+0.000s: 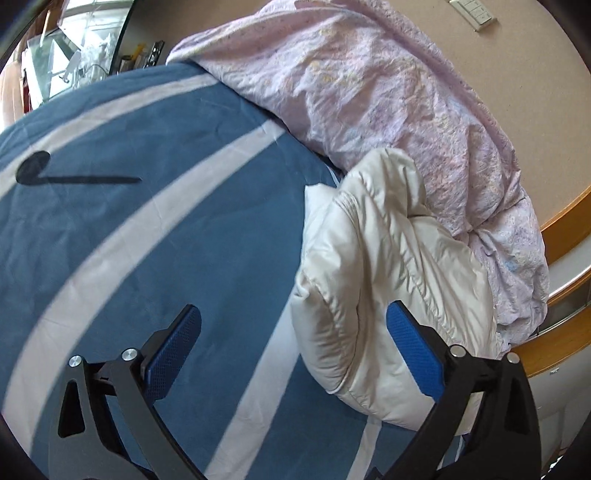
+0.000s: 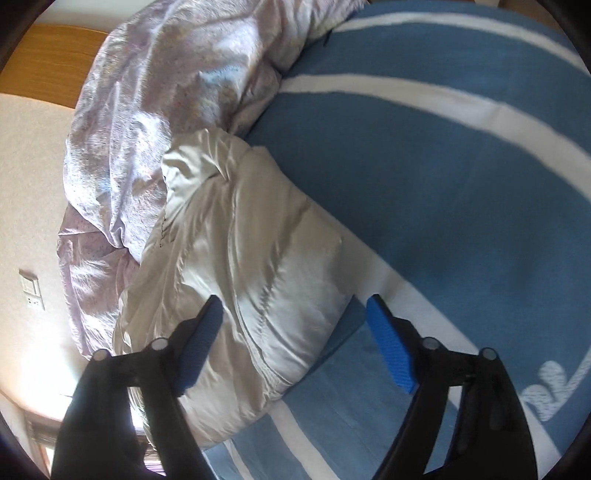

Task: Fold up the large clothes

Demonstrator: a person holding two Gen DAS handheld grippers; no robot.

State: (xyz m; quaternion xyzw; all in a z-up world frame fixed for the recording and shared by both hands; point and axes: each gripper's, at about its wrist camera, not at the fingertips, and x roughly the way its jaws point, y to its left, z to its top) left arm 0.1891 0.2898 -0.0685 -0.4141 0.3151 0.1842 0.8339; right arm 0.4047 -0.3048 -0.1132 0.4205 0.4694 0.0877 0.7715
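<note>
Puffy white jacket (image 1: 373, 295) lies bundled on our blue bedspread with broad white stripes (image 1: 155, 236), and its far side is pressed against a rumpled lilac duvet (image 1: 388, 96) heaped along the bed's edge. From the left wrist view we see our left gripper (image 1: 295, 332) with its jaws spread wide: one blue pad hangs over the bare bedspread, the other sits in front of the jacket's shiny quilted fabric, and nothing is clamped between them. From the right wrist view, our right gripper (image 2: 295, 332) is also spread, straddling the near corner of the jacket (image 2: 236, 273); one pad lies over the white fabric, the other over the bedspread (image 2: 443, 192) just beside the bundle (whether the pads brush the cloth we cannot tell). Neither pad is squeezing it. A black stem-and-dot mark (image 1: 70, 175) is printed on the bedspread well away from the jacket. Behind the duvet (image 2: 147, 122) we see a wooden bed frame (image 1: 569, 218) and a pale wall with a switch plate (image 1: 476, 13).
</note>
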